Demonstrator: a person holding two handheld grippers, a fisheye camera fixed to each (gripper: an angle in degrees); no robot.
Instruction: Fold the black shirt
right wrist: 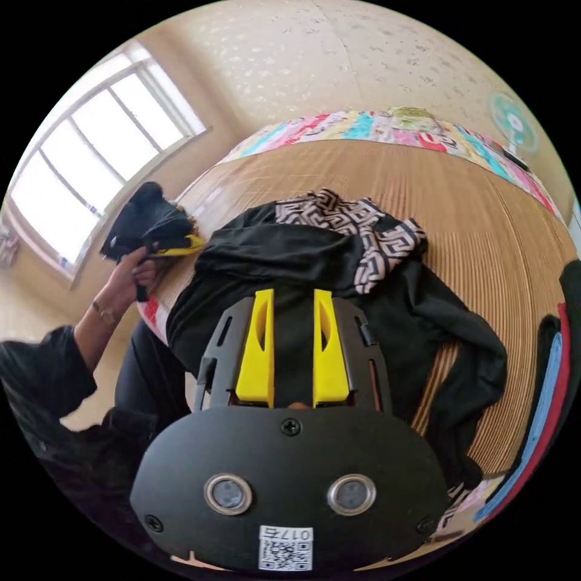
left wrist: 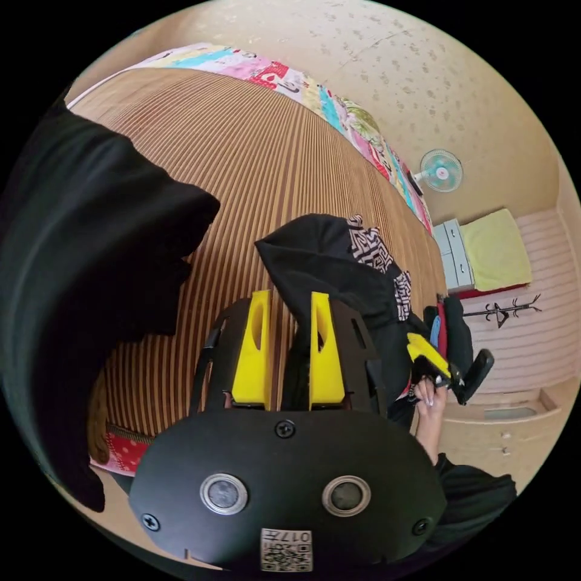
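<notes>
Standing by the bed, the nearest thing is the right tongs (right wrist: 292, 339), yellow jaws parted with a clear gap, nothing pinched. They hang directly over the black shirt (right wrist: 315, 272), low above its near edge, jaws pointing along the cloth toward the far side of the bed. I cannot tell whether the jaw tips touch the fabric.

The black shirt lies crumpled on the striped mat (right wrist: 460, 200) that covers the bed. Its bulk is bunched in front of the right tongs, with the patterned collar panel (right wrist: 357, 227) on the far side of that bunch. From there a sleeve or side trails off to the right of the tongs and back toward the near edge of the mat, so the garment's long run goes crosswise to the jaws.

In the left gripper view, the left tongs (left wrist: 290, 348) also stand parted, a fold of the shirt (left wrist: 339, 272) lying just past the tips and partly behind one jaw, not gripped by both. In the right gripper view these tongs sit off the shirt's left end, beyond the mat edge, in the person's hand (right wrist: 130, 272).

My reading is that the right tongs are nearer and would take hold first, at the near hem below the collar panel.

Farthest off, beyond the mat, runs a colourful quilt (right wrist: 363, 127) along the wall.
</notes>
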